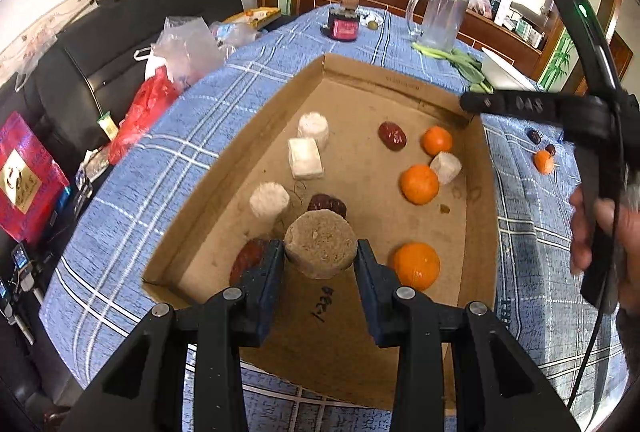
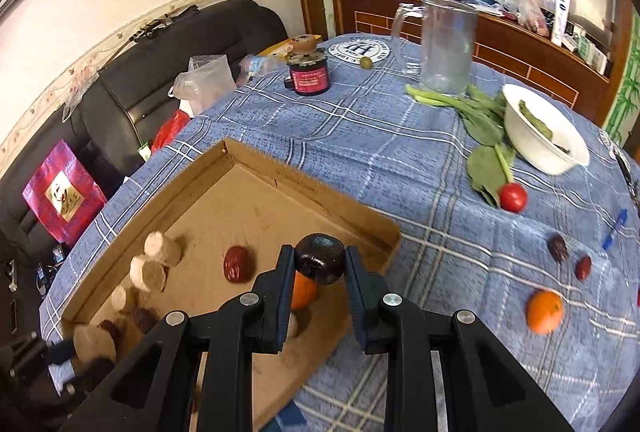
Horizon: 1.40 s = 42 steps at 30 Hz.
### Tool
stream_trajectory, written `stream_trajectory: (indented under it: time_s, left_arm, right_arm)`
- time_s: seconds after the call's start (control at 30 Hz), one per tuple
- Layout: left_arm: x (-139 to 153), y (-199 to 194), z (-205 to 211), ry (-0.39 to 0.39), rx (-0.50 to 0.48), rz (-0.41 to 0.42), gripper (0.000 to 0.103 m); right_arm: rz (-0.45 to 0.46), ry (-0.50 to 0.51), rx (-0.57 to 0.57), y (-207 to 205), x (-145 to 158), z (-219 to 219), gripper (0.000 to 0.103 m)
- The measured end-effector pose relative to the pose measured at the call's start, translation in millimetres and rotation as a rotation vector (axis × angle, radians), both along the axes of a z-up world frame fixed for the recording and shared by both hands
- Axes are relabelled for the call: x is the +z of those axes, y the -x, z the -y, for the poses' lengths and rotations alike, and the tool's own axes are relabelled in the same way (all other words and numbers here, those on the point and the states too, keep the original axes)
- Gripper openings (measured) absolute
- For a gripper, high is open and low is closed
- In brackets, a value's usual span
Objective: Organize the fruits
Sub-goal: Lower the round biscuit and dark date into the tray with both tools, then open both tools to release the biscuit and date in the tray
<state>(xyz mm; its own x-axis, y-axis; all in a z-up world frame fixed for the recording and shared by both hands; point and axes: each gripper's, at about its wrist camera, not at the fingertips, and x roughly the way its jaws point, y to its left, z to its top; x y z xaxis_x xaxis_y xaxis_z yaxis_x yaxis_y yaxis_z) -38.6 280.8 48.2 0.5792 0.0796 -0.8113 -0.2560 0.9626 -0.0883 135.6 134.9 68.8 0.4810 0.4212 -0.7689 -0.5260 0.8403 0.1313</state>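
A shallow cardboard box [image 1: 200, 188] [image 2: 168, 192] lies on the blue plaid table. Inside are three oranges [image 1: 419, 184], red dates [image 1: 392, 135] and several white and tan pucks [image 1: 306, 157]. My left gripper [image 1: 320, 256] is shut on a tan round puck [image 1: 320, 248] low over the box's near end. My right gripper [image 2: 319, 264] is shut on a dark plum [image 2: 320, 263], above the box's right corner, over an orange [image 2: 304, 292]. An orange [image 2: 544, 312], two dates [image 2: 558, 248] and a red tomato [image 2: 513, 197] lie on the cloth.
A glass pitcher [image 2: 446, 48], a white bowl [image 2: 540, 136], leafy greens [image 2: 484, 124] and a dark jar with a red label [image 2: 308, 72] stand at the far side of the table. A blue pen [image 2: 614, 236] lies at right. A black sofa with bags [image 1: 120, 72] is left.
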Motion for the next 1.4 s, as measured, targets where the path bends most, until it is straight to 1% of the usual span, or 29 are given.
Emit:
stream_trajectory:
  time_s: [0.1,0.37,0.53,0.7,0.8,0.93,1.07,1.1,1.17,1.23,1.27,1.3,1.33,1.4]
  left_arm:
    - [-7,-1,-1,0.014,-0.002,-0.013,0.035]
    - [-18,-9,-4,0.033,0.003,-0.043,0.035]
    - [-24,-14,-6,0.049,0.005,-0.057,0.035]
    - [-24,-15,-5,0.049,0.012,-0.053,0.035]
    - [-24,-15,-5,0.048,0.016,-0.053,0.035]
    - [-25,-14,-5,0.055,0.012,-0.060,0.035]
    - [-24,-11,-2,0.040,0.007,-0.059,0.036]
    - [-23,-10,-2,0.033,0.007,-0.056,0.037]
    - [-20,-8,-1,0.024,0.003,-0.049,0.042]
    - [-15,-5,-1,0.011,0.007,-0.040,0.044]
    - [-14,-4,-1,0.008,0.008,-0.036,0.045]
    - [-12,-3,-1,0.005,0.009,-0.032,0.046]
    - [-10,-2,-1,0.001,0.011,-0.029,0.049]
    - [-7,1,-1,-0.010,0.018,-0.021,0.051]
  right_arm:
    - [-0.004,0.016,0.006,-8,-5,-8,0.027]
    - [-0.060,0.059,0.022,-32,-30,-26,0.027]
    - [-0.082,0.065,0.022,-44,-39,-32,0.027]
    - [-0.094,0.084,0.039,-48,-48,-37,0.027]
    - [-0.096,0.075,0.035,-50,-49,-36,0.027]
    - [-0.103,0.072,0.031,-50,-49,-34,0.030]
    - [-0.095,0.087,0.026,-48,-48,-35,0.033]
    - [-0.093,0.089,0.022,-47,-47,-34,0.033]
    - [-0.093,0.085,0.015,-45,-45,-31,0.033]
    - [-0.083,0.086,0.006,-42,-42,-28,0.033]
    - [-0.076,0.087,0.003,-40,-40,-27,0.036]
    - [-0.069,0.086,0.001,-39,-37,-25,0.041]
    - [-0.062,0.084,-0.002,-37,-34,-23,0.048]
    - [-0.042,0.081,-0.012,-32,-27,-17,0.049]
